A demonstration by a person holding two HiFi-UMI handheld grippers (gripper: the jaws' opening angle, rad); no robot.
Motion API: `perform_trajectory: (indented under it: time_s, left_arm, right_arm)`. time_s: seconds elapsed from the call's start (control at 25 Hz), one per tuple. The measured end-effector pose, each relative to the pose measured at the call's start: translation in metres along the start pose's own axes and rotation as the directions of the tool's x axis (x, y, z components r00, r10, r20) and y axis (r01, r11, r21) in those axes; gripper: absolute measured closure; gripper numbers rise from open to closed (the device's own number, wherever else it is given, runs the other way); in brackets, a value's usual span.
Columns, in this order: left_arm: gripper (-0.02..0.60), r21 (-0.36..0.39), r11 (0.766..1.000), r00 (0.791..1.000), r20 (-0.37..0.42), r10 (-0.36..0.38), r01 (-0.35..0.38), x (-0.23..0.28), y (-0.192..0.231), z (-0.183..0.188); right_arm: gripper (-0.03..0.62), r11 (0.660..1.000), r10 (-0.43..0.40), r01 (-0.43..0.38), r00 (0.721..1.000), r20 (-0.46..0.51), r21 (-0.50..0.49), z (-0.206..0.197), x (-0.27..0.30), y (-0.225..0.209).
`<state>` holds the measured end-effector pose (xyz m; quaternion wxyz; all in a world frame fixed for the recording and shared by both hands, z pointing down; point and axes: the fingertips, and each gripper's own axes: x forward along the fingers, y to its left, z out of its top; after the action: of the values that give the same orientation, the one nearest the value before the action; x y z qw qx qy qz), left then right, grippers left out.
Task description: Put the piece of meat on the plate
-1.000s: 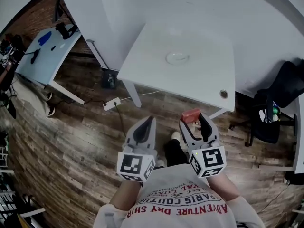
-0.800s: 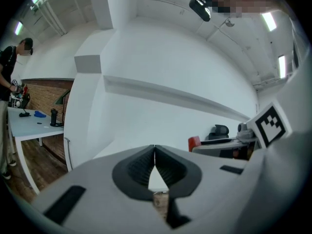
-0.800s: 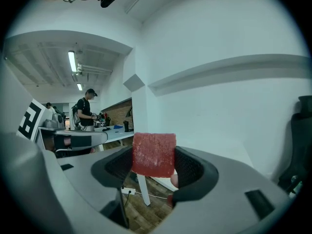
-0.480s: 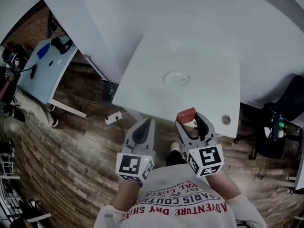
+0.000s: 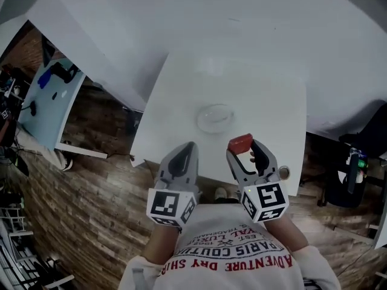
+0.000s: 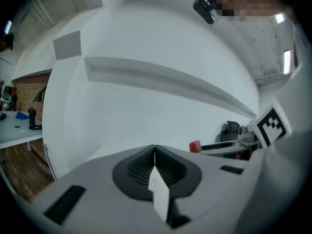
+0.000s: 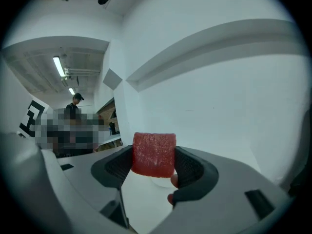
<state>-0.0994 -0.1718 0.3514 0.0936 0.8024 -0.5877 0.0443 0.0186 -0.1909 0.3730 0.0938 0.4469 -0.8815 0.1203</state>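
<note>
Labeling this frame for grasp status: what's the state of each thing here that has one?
piece of meat: clamped between the right gripper's jaws, off the table, not on the plate
plate: empty, flat on the white table
right gripper: shut on the piece of meat
left gripper: jaws together, holding nothing

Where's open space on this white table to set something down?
Most of the table is bare: the far half beyond the plate and the strips either side of it. The near edge is crowded by the left tool and the right tool gripping meat.
</note>
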Motion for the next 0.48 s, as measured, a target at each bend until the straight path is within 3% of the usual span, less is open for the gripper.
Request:
perform_trajectory:
  time_s: [0.28, 0.48]
  left_arm:
    - [0.574, -0.007, 0.999, 0.997, -0.052, -0.048, 0.048, 0.053, 0.024, -0.006]
    - [0.574, 0.003, 0.991, 0.987, -0.09, -0.136, 0.137, 0.093, 0.043, -0.007]
  right_arm:
    - [0.316, 0.997, -0.061, 0.063, 0.997, -0.056, 0.034, -0.002, 0.043, -0.03]
    - [0.316, 0.988, -0.142, 0.147, 0.986, -0.085, 0.054, -0.001, 0.077, -0.042]
